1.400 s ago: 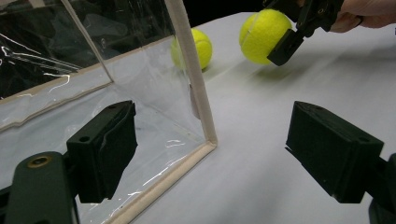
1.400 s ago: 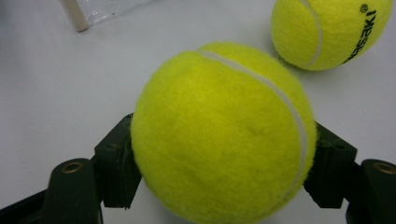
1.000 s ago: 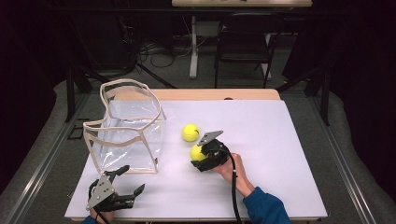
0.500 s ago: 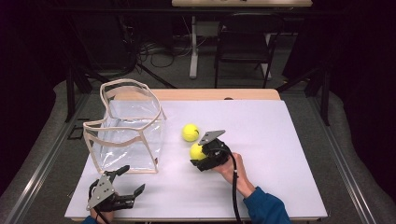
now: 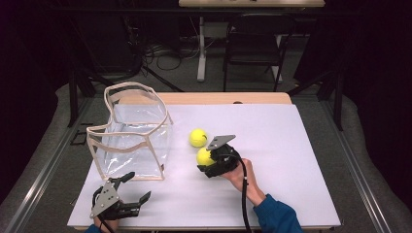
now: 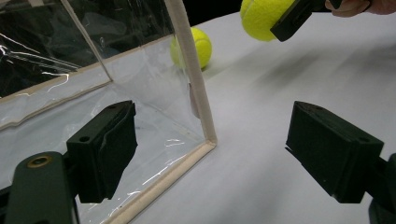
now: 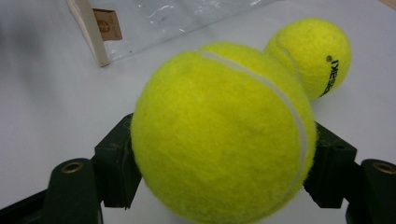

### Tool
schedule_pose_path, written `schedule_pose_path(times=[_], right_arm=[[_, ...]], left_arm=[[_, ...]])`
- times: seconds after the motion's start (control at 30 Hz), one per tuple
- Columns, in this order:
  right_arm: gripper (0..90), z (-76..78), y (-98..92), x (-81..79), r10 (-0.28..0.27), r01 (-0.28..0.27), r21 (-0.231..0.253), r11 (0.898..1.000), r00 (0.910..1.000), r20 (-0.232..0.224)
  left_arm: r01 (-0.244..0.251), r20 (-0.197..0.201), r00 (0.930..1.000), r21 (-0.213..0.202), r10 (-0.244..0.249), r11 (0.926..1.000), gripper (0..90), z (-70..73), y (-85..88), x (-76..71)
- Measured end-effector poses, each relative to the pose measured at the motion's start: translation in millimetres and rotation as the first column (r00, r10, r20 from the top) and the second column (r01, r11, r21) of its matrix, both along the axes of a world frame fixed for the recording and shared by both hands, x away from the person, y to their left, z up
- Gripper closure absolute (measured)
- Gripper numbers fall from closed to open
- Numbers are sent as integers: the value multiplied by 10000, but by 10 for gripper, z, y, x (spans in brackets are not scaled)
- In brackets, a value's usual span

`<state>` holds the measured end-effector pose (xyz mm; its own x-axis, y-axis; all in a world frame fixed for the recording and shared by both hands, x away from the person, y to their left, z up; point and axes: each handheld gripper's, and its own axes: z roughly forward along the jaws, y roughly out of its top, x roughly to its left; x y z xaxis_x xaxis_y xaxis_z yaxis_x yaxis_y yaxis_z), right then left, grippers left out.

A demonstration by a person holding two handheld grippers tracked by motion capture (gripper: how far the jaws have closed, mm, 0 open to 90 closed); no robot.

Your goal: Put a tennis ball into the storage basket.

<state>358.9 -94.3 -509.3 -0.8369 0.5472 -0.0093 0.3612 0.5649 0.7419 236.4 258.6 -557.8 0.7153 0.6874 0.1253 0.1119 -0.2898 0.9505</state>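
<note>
Tennis ball (image 7: 219, 130), yellow and felted, is clamped between the jaws of the right gripper (image 5: 210, 164) near the middle of the worktop (image 5: 291, 145), and in the left gripper view (image 6: 261, 18) it appears raised a little off the surface. A second tennis ball (image 5: 197, 137) lies free just beyond it, toward the far edge. The step in hand is judged to be the carrying of the gripped ball to the clear plastic bag (image 5: 131, 141), which stands open-topped toward the left edge. The next move is judged to call for a lift above the bag's cream-trimmed rim (image 5: 127, 87), a pass leftward over the opening, and a release there; the soft, sagging rim could be caught if the lift is too low. Being a sphere, the ball has no long axis and no pointing direction; only its white seam is seen curving across the top. The left gripper (image 5: 128, 193) is held with jaws wide apart and nothing between them, near the front left corner, facing the bag's near corner
</note>
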Motion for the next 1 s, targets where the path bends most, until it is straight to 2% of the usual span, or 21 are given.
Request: schedule_pose_path(times=[0.33,1.0], right_arm=[[255,73,1,-30,94,-100,270,9996,9997,205],[256,120,12,-65,186,-197,495,9986,9996,230]], left_arm=[[-29,42,10000,27,29,10000,159,4,3,-6],[-44,11,10000,32,44,10000,159,0,-2,-3]])
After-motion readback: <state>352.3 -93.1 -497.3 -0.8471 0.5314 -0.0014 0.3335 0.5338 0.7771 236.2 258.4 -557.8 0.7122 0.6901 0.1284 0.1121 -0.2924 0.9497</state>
